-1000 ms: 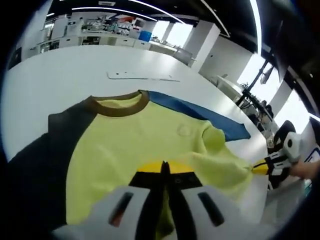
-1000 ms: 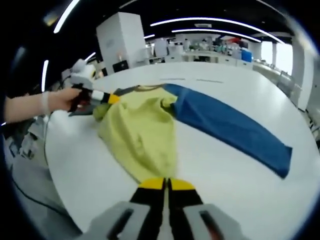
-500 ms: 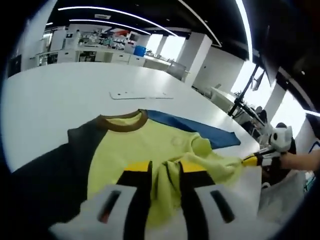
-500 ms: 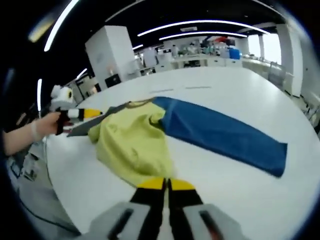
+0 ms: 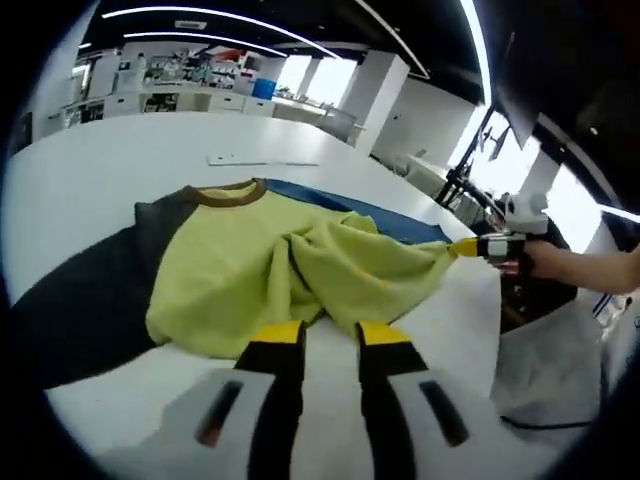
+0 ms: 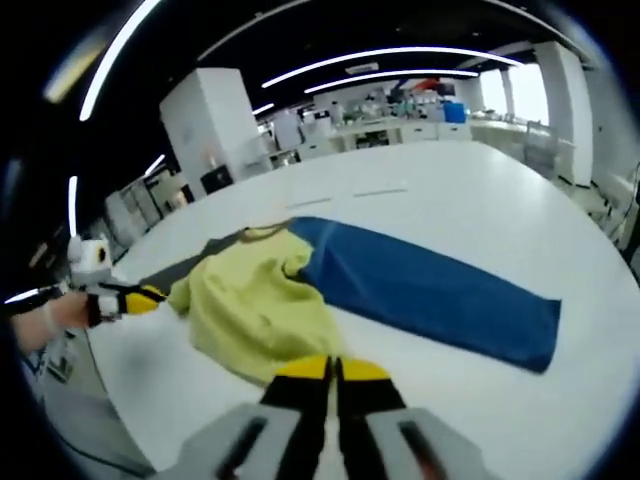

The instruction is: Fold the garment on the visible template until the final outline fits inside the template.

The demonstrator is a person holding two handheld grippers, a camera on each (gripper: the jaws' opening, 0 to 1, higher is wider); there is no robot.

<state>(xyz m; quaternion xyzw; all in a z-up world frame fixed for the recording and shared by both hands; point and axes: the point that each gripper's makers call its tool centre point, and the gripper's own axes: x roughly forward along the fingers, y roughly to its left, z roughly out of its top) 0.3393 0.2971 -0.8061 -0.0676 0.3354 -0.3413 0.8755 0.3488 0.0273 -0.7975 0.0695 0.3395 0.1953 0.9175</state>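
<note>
- Left gripper view: showed the left gripper (image 5: 328, 335) with jaws spread apart and nothing between them, hovering just short of the near hem of the garment (image 5: 250, 275).
- Showed the garment lying on the white tabletop (image 5: 100, 170), yellow body bunched into folds, brown collar (image 5: 225, 192) at the far side, dark sleeve (image 5: 70, 300) spread to the left, blue sleeve (image 5: 390, 222) peeking out behind.
- Caught the right gripper (image 5: 470, 247) entering from the right, held in a hand (image 5: 560, 262), its yellow tips pinching a corner of the yellow cloth and drawing it taut off the tabletop edge.
- Showed a thin pale strip (image 5: 262, 161) lying farther back on the tabletop; could not tell whether it belongs to the template.
- Right gripper view: showed the right gripper (image 6: 333, 368) with jaws pressed together on the near edge of the yellow cloth.
- Showed the garment (image 6: 255, 300) near the tabletop (image 6: 450, 200) edge, blue sleeve (image 6: 430, 295) stretched flat to the right.
- Showed the left gripper (image 6: 135, 295) at the far left, just beside the yellow body and apart from it.
- Judged the step as an early fold of the hem, only half gripped.
- Next move calls for closing the free jaws on the hem, then carrying both corners together toward the collar.
</note>
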